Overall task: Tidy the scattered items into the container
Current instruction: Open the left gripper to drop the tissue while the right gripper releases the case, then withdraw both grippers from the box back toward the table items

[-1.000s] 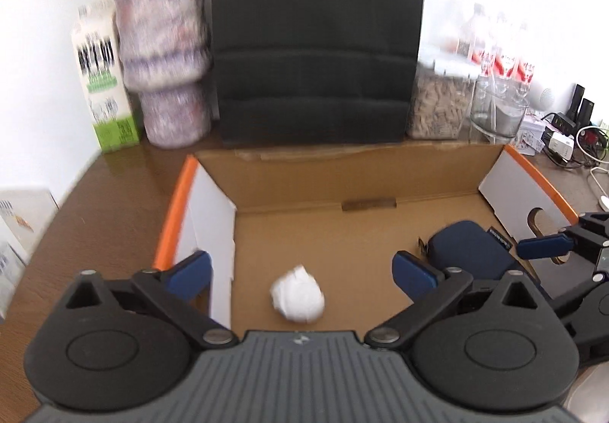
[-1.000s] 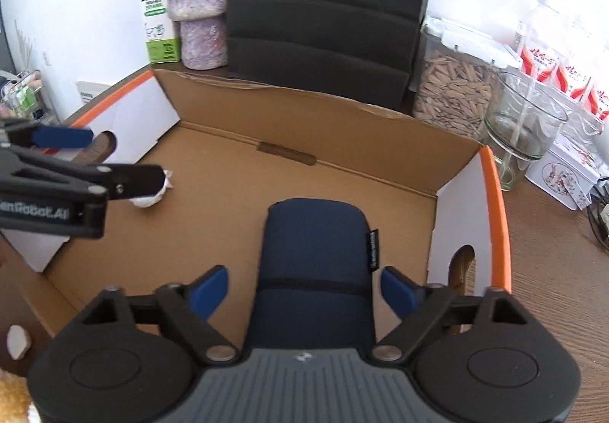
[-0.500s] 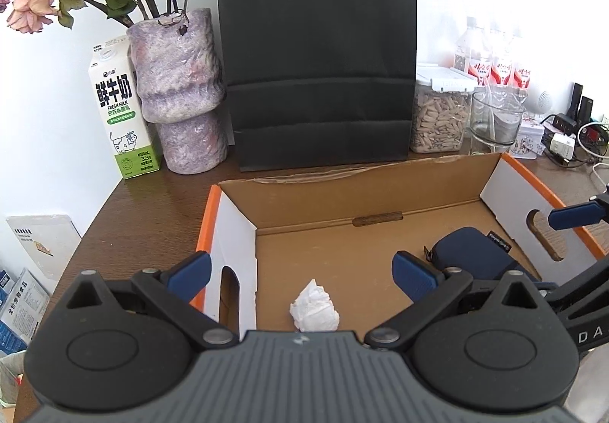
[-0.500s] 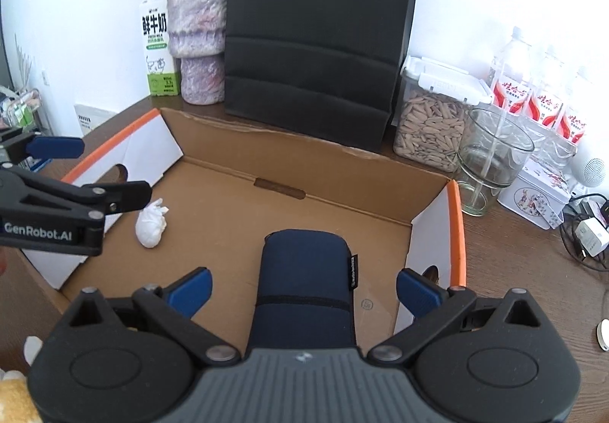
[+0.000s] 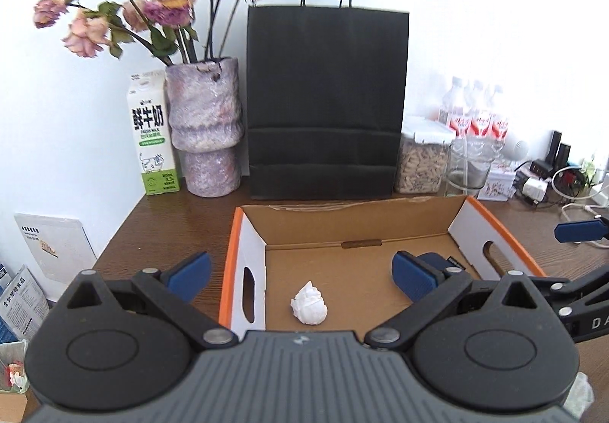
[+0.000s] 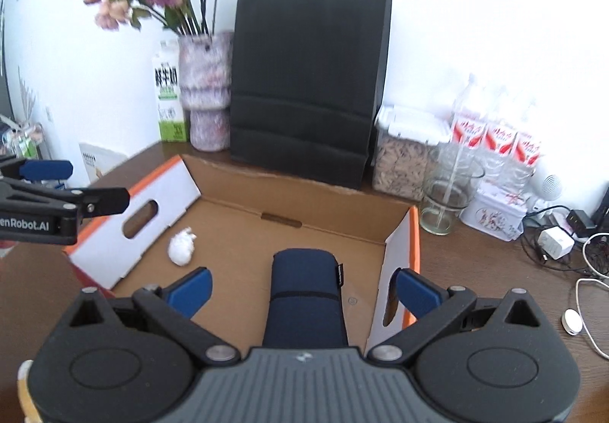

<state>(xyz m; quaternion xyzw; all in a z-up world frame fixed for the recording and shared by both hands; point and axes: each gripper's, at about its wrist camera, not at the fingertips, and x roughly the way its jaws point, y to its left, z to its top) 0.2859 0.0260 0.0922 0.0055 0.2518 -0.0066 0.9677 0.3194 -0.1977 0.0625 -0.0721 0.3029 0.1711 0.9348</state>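
Right wrist view: brown wooden table [image 6: 475, 263] against white wall [image 6: 456, 23], both hand-held grippers spread wide, holding nothing

- Cardboard box [image 5: 342, 229] sits on the table [image 5: 175, 229], open at the top.
- Crumpled paper ball [image 5: 309, 304] lies in the box, toward its left wall.
- Pouch [image 6: 306, 293] lies in the box, toward its right wall, well apart from the ball.
- Paper bag [image 5: 327, 103] stands just behind the box.
- Vase [image 5: 207, 126] is left of the bag; milk carton [image 5: 152, 134] left of the vase.
- Lidded jar [image 5: 422, 162] and glass [image 5: 468, 166] stand right of the bag.
- Cables [image 6: 563, 240] lie at the table's far right.
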